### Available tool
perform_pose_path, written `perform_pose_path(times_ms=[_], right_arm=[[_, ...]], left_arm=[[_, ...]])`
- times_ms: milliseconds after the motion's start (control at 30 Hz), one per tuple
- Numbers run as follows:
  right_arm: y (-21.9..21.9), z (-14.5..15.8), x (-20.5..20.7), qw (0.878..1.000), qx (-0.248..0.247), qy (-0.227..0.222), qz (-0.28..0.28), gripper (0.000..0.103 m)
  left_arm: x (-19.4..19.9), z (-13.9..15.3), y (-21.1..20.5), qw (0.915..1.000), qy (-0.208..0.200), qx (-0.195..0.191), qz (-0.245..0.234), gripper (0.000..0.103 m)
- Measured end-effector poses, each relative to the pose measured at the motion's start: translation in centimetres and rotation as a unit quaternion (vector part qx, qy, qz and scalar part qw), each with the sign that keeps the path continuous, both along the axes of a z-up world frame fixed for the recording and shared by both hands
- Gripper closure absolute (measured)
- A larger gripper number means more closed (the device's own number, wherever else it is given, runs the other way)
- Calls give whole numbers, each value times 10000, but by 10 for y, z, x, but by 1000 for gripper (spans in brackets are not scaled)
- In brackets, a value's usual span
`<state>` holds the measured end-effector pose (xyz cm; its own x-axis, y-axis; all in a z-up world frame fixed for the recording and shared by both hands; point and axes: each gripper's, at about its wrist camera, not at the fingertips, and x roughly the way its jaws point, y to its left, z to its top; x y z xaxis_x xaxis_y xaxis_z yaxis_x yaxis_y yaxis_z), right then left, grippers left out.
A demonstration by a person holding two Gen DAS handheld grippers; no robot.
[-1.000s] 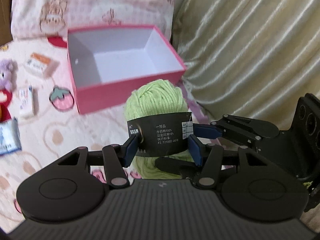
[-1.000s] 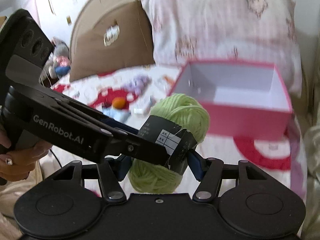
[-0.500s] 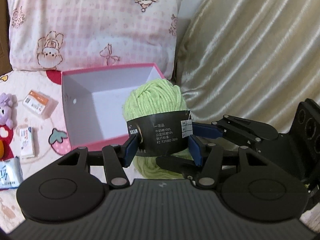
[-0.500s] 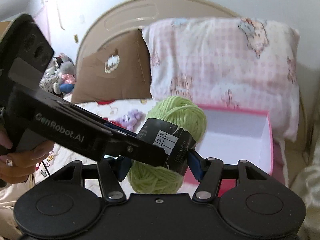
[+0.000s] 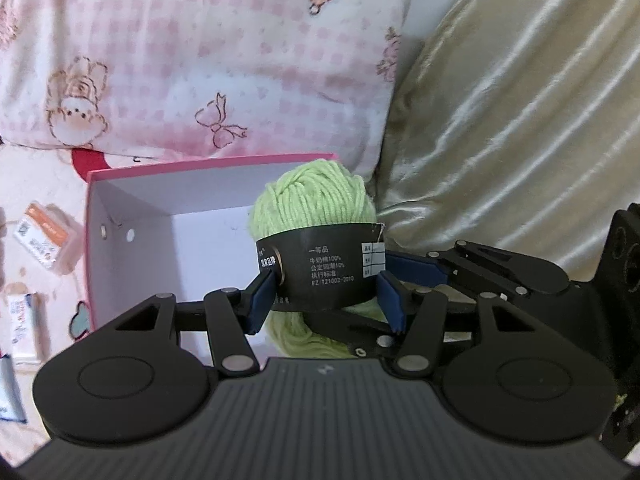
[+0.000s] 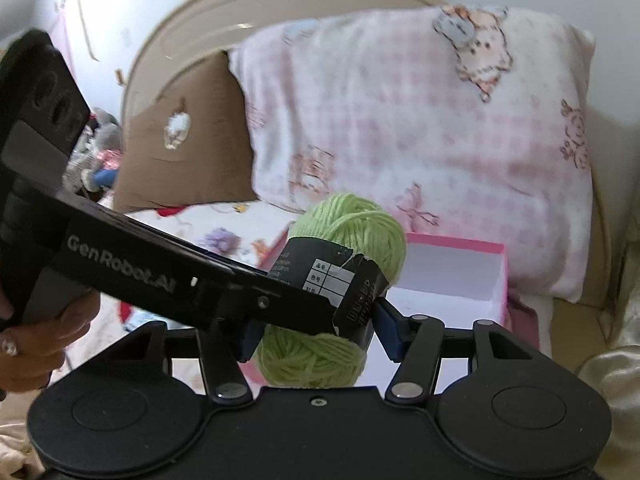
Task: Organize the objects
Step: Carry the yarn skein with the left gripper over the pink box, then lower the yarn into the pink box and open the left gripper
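Observation:
A light green yarn ball with a black paper label is held between both grippers. My left gripper is shut on its label band. My right gripper is shut on it too, crossing the left one; the yarn ball shows there as well. The ball hangs above the near right part of an open pink box with a white inside. The box also shows in the right wrist view, behind the ball.
A pink checked pillow stands behind the box, with a brown pillow to its left. Beige satin bedding lies to the right. Small packets and a purple plush toy lie on the sheet left of the box.
Both grippers have carried the yarn ball forward to the box, which now lies close under it. The grip on the ball has not changed.

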<state>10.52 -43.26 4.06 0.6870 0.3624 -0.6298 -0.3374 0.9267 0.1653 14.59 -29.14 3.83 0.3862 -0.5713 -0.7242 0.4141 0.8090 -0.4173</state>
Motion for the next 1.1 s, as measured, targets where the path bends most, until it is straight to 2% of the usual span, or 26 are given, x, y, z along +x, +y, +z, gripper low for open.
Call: perform_pose_path(times_ms=[267, 433, 633, 767, 900, 1000, 1100], right_arm=[[-2, -45, 40, 9974, -496, 364, -381, 43], [-4, -65, 55, 9948, -748, 361, -595, 44], [-6, -77, 65, 9915, -1006, 373, -730, 44], [6, -85, 76, 9865, -1441, 394, -676, 44], [14, -87, 85, 9815, -1744, 415, -671, 44], [16, -89, 88, 9787, -1898, 449, -646, 43], [23, -94, 88, 9717, -2253, 367, -605, 40]], left_arm=[[46, -53, -26, 9989, 463, 27, -61, 49], [66, -80, -27, 9969, 688, -361, -93, 50], [81, -98, -35, 9966, 694, -372, -239, 51], [87, -109, -28, 9957, 768, -490, -176, 53], [88, -117, -27, 9966, 597, -491, -283, 58], [94, -121, -27, 9958, 718, -510, -232, 60], [99, -127, -28, 9950, 824, -555, -130, 62]])
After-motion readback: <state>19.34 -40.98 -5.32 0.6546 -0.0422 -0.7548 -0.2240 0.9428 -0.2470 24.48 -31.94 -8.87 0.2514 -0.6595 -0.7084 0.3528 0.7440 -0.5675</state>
